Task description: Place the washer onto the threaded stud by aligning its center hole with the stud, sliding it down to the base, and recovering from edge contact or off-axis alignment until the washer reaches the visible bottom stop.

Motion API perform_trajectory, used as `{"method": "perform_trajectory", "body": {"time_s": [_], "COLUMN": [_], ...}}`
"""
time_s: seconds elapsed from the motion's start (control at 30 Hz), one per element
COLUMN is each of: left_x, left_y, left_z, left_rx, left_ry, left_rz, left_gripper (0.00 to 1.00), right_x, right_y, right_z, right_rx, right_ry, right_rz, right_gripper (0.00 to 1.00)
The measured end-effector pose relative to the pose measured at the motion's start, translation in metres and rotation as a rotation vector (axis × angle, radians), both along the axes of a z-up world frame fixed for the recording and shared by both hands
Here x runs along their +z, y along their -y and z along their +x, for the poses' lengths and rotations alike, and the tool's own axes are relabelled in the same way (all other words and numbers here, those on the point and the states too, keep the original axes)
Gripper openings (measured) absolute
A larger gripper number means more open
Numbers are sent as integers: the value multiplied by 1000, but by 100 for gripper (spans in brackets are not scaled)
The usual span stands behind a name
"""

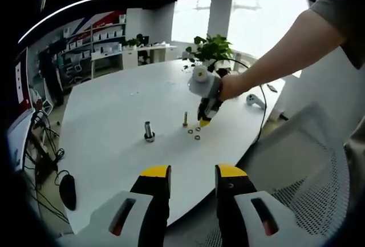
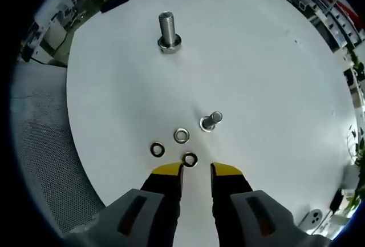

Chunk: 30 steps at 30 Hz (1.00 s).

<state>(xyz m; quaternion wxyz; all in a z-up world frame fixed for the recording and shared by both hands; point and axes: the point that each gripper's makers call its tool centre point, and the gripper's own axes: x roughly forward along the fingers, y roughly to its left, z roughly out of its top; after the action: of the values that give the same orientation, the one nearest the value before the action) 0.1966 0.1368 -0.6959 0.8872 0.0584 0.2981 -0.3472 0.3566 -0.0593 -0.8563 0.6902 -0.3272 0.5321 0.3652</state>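
Right gripper [image 2: 196, 170] low over the white worktop [image 2: 274, 76], jaws narrowly apart and holding nothing; the nearest washer [image 2: 190, 159] lies flat just beyond the yellow tips, in line with the gap. Two more washers on the worktop: one to the left [image 2: 157, 149], one slightly farther [image 2: 182, 135]. Small stud [image 2: 210, 121] stands upright just right of these, bare of washers. Large bolt [image 2: 169, 32] stands upright well beyond, toward the far edge. Left gripper [image 1: 193, 174] held back off the worktop edge, jaws moderately open, empty. From the left gripper view, a person's hand [image 1: 231, 86] holds the right gripper tip-down by the washers; a plant [image 1: 212, 50] stands at the far side.
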Motion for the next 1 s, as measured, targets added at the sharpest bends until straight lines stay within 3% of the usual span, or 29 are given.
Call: {"method": "perform_trajectory", "body": {"time_s": [0.23, 0.67, 1.0], "left_x": [1, 1, -1], "left_y": [-1, -1, -1], "left_z": [1, 1, 1], "left_rx": [4, 9, 4], "left_ry": [7, 5, -1], "left_rz": [-3, -1, 4], "left_gripper": [29, 29, 29], "right_x": [-9, -21, -20], "right_y": [2, 4, 0], "right_z": [-2, -6, -4], "right_rx": [30, 2, -27], "right_ry": [-19, -43, -46], "right_rz": [-19, -15, 4], "right_gripper": [22, 23, 21]}}
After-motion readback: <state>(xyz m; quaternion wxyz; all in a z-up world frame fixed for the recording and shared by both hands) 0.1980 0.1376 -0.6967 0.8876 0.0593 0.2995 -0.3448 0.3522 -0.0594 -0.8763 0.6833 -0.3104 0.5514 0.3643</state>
